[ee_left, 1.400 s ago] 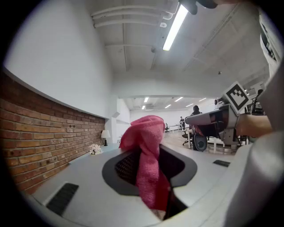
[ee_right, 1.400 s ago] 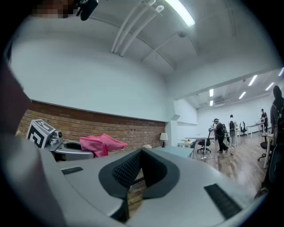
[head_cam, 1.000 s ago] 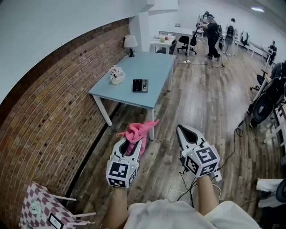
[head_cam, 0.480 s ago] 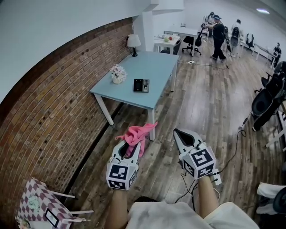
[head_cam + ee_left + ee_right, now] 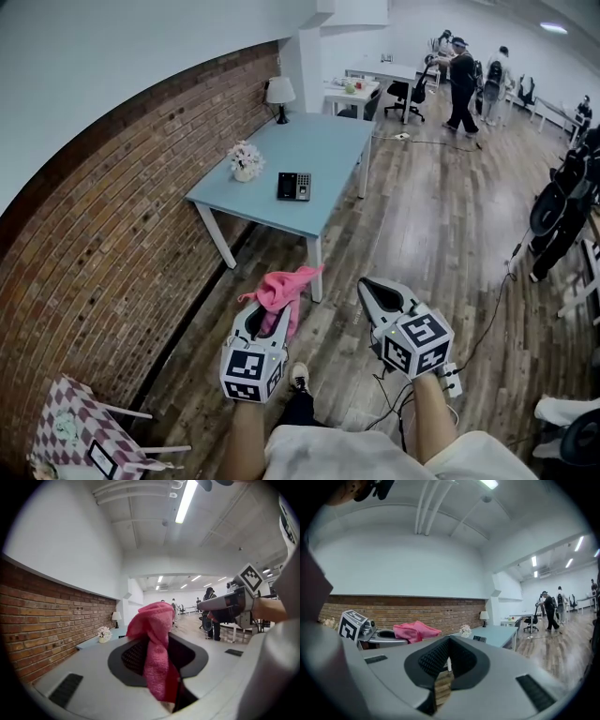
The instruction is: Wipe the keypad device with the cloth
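Observation:
A pink cloth (image 5: 281, 291) hangs from my left gripper (image 5: 265, 317), whose jaws are shut on it; in the left gripper view the pink cloth (image 5: 157, 653) drapes out between the jaws. My right gripper (image 5: 373, 292) is held beside it, shut with nothing in it. The black keypad device (image 5: 293, 186) lies flat on the light blue table (image 5: 319, 150) well ahead of both grippers; in the right gripper view the keypad device (image 5: 479, 639) shows small on the table (image 5: 497, 635). I stand on the wood floor, a few steps short of the table.
On the table stand a white flower pot (image 5: 246, 161) left of the keypad and a lamp (image 5: 278, 96) at the far end. A brick wall (image 5: 122, 216) runs along the left. A checkered chair (image 5: 80, 431) is at the lower left. People (image 5: 461, 70) stand far off; cables (image 5: 487, 309) lie on the floor.
The view has shifted slightly as I step; a shoe now shows below the grippers. Both grippers keep their hold and relative place, the cloth still hanging from the left one.

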`<state>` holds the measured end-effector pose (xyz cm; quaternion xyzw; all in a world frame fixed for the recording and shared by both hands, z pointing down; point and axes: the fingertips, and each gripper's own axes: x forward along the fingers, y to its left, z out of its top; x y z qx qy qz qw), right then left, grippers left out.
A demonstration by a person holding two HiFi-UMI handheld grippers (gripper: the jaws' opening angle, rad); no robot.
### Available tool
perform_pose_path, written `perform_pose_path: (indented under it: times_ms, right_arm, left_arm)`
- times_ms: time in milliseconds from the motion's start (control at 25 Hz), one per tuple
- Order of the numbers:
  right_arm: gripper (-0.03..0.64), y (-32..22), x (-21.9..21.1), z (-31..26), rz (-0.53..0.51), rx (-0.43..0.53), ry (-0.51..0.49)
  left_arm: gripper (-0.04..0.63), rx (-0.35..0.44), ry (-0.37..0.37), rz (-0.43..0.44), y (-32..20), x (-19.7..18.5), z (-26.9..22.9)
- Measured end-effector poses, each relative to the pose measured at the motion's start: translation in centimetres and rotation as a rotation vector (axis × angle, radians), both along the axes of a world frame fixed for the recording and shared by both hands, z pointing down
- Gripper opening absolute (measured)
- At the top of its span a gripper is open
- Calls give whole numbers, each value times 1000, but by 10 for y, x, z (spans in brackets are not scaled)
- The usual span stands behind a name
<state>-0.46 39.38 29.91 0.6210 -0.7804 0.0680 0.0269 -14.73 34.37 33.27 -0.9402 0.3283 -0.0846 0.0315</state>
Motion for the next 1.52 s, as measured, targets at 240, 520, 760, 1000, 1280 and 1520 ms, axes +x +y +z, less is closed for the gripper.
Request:
perform_pose_path:
  times_ms: [240, 520, 760, 1000, 1280, 1520]
  right_arm:
    - [-2, -42, 6, 4, -12, -3, 39]
    - [-3, -125, 26, 9, 3, -24, 90]
    - [-5, -202, 29, 3, -25, -18, 99]
    - [-5, -264, 40, -3, 10, -31, 162]
    - [-5, -322, 59, 8, 51, -55, 162]
    - [-3, -358, 62, 23, 40, -91, 163]
  left_arm:
    - [129, -7, 17, 5, -43, 12, 6]
    - [129, -16, 5, 10, -126, 28, 15]
    - [129, -18, 3, 28, -206, 42, 9]
    - [129, -29, 5, 53, -271, 56, 4]
    - [129, -29, 2, 79, -328, 69, 7]
    - [130, -47, -1, 96, -366, 78, 16]
